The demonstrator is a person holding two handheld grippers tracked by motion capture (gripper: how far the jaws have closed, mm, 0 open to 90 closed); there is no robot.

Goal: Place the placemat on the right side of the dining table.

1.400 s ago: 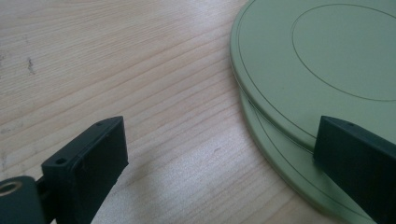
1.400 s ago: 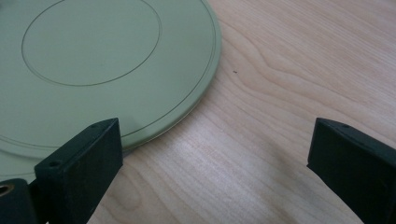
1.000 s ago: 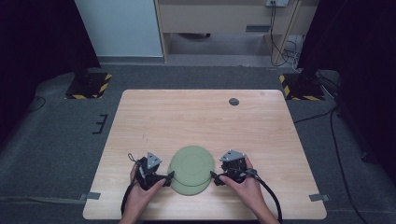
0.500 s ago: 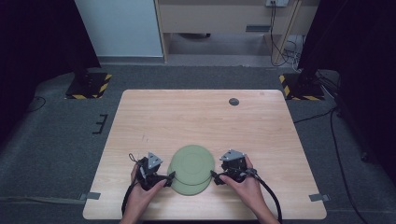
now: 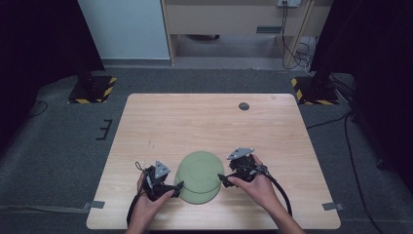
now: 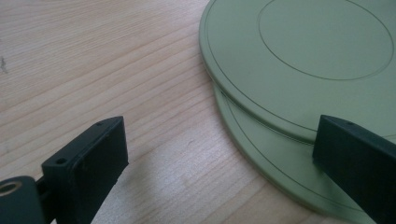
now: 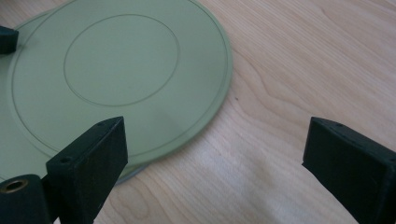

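Two plates lie stacked on the table (image 5: 160,126), near its front edge and about midway between its sides. The top plate (image 5: 200,169) sits shifted back and a little right on the bottom plate (image 5: 197,197), whose front rim shows before it. The left gripper (image 5: 178,187) lies just left of the stack, at its front left rim; in the left gripper view one jaw stands over the bottom plate's rim and the other over bare wood. The right gripper (image 5: 221,179) lies just right of the stack. A small disc (image 5: 244,106) lies well behind, near the table's far edge, right of centre.
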